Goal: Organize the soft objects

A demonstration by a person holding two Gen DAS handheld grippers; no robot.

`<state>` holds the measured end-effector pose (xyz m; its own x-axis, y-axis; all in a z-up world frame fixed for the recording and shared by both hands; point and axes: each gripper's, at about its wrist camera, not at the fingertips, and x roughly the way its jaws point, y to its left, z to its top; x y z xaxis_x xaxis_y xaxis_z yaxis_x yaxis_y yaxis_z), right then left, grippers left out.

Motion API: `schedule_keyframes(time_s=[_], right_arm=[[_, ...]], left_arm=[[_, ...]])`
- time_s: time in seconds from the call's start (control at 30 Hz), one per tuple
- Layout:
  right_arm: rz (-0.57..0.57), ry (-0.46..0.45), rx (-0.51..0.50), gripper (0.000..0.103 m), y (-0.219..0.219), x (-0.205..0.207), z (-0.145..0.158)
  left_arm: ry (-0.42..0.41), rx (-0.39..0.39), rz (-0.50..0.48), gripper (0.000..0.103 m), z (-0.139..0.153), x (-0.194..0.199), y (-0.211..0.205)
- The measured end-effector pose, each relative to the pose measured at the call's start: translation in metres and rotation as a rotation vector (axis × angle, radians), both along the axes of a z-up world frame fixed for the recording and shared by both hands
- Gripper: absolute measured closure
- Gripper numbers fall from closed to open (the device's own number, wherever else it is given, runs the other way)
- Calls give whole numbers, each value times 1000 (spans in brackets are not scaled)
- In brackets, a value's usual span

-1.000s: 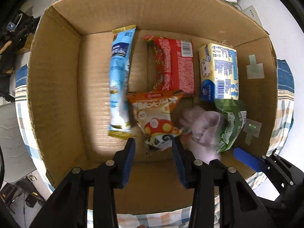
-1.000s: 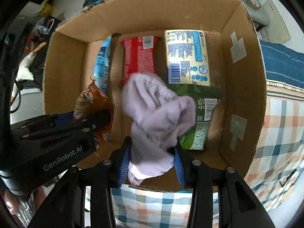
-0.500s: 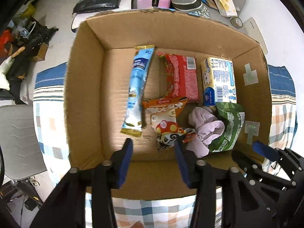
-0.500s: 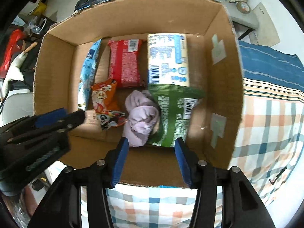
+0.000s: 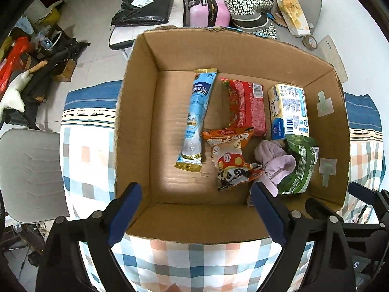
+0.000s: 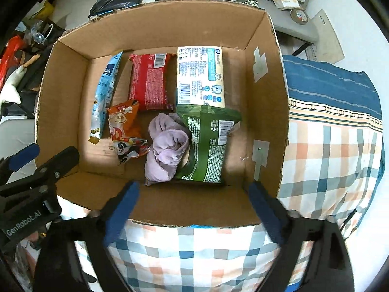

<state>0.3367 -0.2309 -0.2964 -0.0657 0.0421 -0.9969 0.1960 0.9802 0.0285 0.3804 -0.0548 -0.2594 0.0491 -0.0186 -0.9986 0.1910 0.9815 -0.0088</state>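
A cardboard box [image 5: 136,126] [image 6: 265,112] stands on a checked cloth. Inside lie a lilac cloth [image 5: 274,165] [image 6: 167,146], a green packet [image 5: 300,165] [image 6: 209,141], an orange snack bag [image 5: 231,155] [image 6: 124,129], a light blue stick pack [image 5: 197,119] [image 6: 104,95], a red packet [image 5: 245,107] [image 6: 149,85] and a yellow-white pack [image 5: 289,110] [image 6: 200,73]. My left gripper [image 5: 194,209] is open and empty above the box's near wall. My right gripper [image 6: 192,209] is open and empty above the near wall too.
The checked cloth [image 5: 87,146] [image 6: 330,150] covers the surface under the box. A grey chair [image 5: 29,170] stands at the left. A pink suitcase [image 5: 206,7], bags and a black sack [image 5: 143,2] lie on the floor beyond the box.
My right gripper let go of the lilac cloth, which now lies in the box. Both grippers opened wide and drew back up above the box's near wall.
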Motion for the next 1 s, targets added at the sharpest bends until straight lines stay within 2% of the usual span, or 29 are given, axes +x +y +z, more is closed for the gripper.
schedule_keyframes(time_s=[0.27,0.53,0.8,1.0], right_arm=[[-17,-27,-10,2,-3,-6,11],[-8,-91,-28,2,-2,-20,41],[17,-244,-39,2,13,-63,101],[31,-363,-39,2,24,-110,155]], left_arm=[[-35,-9,14,11,20,-14,5],[-157,-32,29,11,68,-49,15],[-334,-40,36,11,139,-105,28],[-445,-43,27,11,190,-143,37]])
